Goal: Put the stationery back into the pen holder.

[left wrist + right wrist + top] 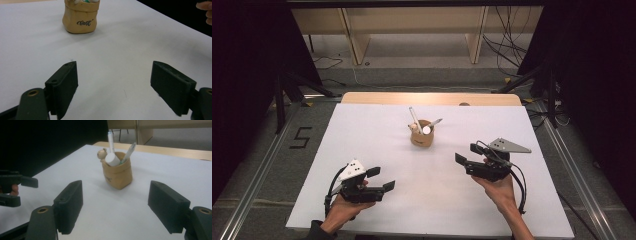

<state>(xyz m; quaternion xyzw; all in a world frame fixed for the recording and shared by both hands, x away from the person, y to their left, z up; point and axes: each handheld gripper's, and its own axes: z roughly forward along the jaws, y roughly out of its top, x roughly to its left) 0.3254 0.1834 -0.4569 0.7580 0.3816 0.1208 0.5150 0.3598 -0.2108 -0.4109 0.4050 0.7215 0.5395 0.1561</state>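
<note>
Both hands rest low near the table's near edge: left gripper point(381, 179) & right gripper point(467, 154), jaws spread wide, nothing held, angled inward toward the pen pot point(421, 133). Pot stands upright mid-table w/ pens inside, well apart from both; bare white tabletop point(362, 130) all round it.
</note>
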